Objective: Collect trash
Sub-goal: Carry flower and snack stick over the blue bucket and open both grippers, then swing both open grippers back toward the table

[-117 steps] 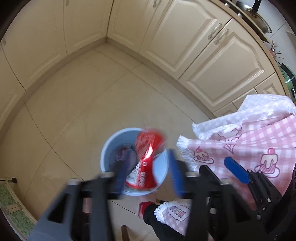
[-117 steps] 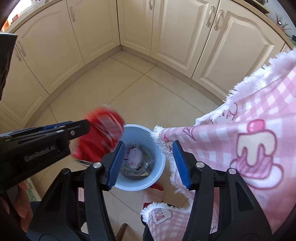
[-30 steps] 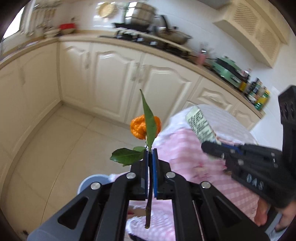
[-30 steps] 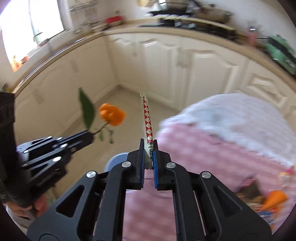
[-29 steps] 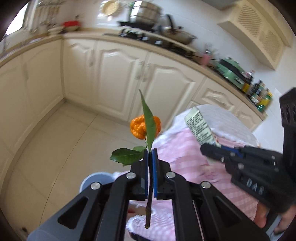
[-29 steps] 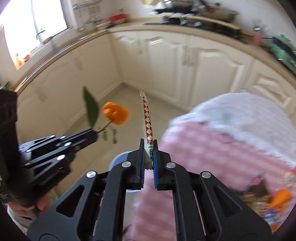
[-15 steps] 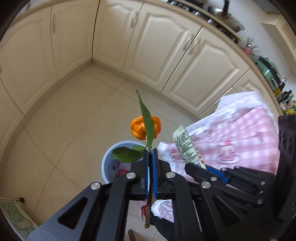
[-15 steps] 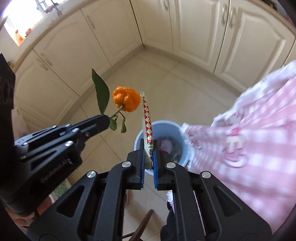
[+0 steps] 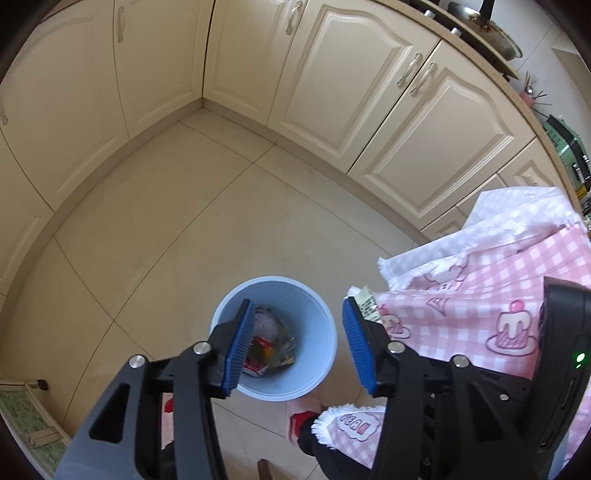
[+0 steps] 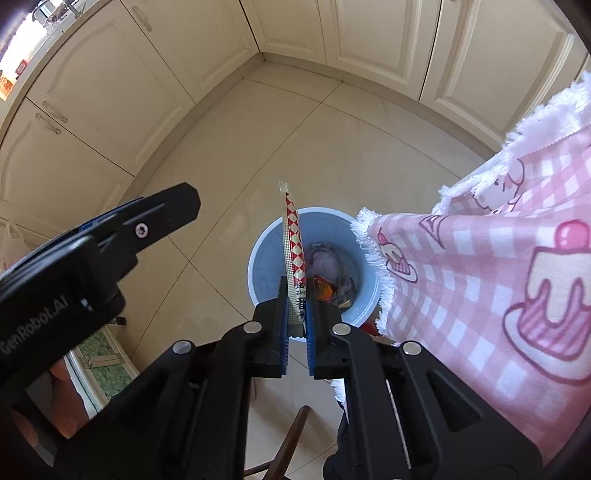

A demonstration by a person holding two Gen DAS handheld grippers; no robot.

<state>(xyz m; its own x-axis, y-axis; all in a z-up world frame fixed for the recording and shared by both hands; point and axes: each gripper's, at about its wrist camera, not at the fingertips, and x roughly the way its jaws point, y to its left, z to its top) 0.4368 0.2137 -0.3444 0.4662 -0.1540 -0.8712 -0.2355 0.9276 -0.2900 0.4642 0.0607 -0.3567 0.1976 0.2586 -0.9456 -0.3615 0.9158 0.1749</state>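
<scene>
Orange sprig gone; left tongs (image 9: 295, 345) just opened over bin (image 9: 317, 314).

There are two grippers (image 9: 297, 343), one blue bin (image 9: 317, 314) on the floor, one red-and-white wrapper (image 10: 293, 254) held upright, one pink checked tablecloth (image 9: 480, 291), and one pan (image 9: 491, 33) on the counter.

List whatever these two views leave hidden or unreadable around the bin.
- Left wrist view: left gripper fingers cover part of the bin contents.
- Right wrist view: packet print too small to read; right gripper hides its lower end.
- Both views: tablecloth hides the tabletop's edge.
</scene>
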